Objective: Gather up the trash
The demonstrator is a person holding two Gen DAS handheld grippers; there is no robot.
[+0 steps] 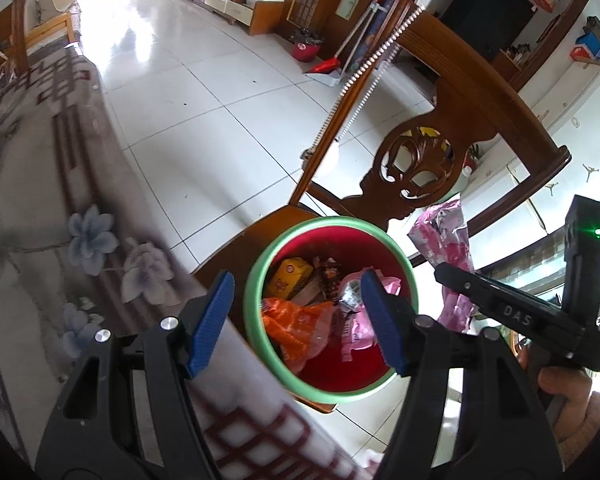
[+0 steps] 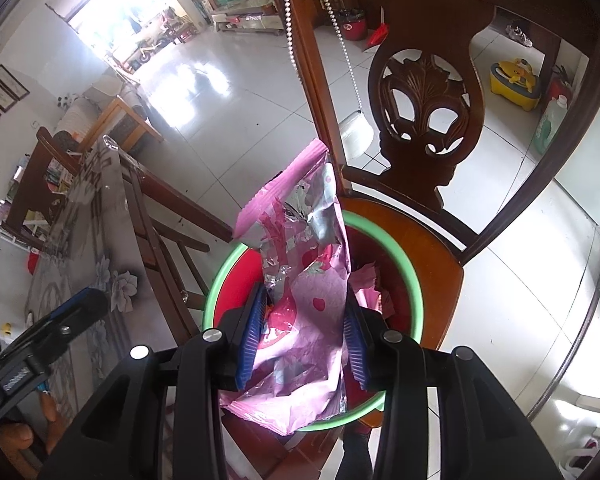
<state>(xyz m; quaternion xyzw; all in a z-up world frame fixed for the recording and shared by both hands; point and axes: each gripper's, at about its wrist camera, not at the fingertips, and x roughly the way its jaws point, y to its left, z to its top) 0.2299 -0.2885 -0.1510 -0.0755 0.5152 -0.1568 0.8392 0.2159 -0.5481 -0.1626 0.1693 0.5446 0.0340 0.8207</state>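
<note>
The right gripper (image 2: 306, 334) was clamped on a crumpled pink wrapper (image 2: 300, 264), its blue pads (image 2: 252, 332) pressed against the foil on both sides. The wrapper stood up between them and leaned forward over the red bin (image 2: 228, 292) with the green rim, which sat on the seat of a carved wooden chair (image 2: 428, 120). In the left wrist view the same wrapper (image 1: 444, 240) hung just outside the bin's (image 1: 328, 394) far right rim, with the right gripper (image 1: 452, 280) angled in from the right and a hand (image 1: 560, 384) visible behind its handle.

The step in hand looked like the drop: the wrapper had been carried to the bin and was not yet let go. The next move would probably call for bringing the piece squarely above the opening, tilting the tip downward and parting the fingers, since a light foil sheet could catch on the rim or slide out onto the seat.

The left gripper (image 1: 296, 320) hung empty and spread wide above the bin's near edge, its blue fingers (image 1: 210, 320) straddling the rim beside the floral tablecloth (image 1: 40, 200). Inside the bin lay an orange bag (image 1: 296, 324), a yellow box (image 1: 290, 280) and pink wrappers (image 1: 352, 332).
</note>
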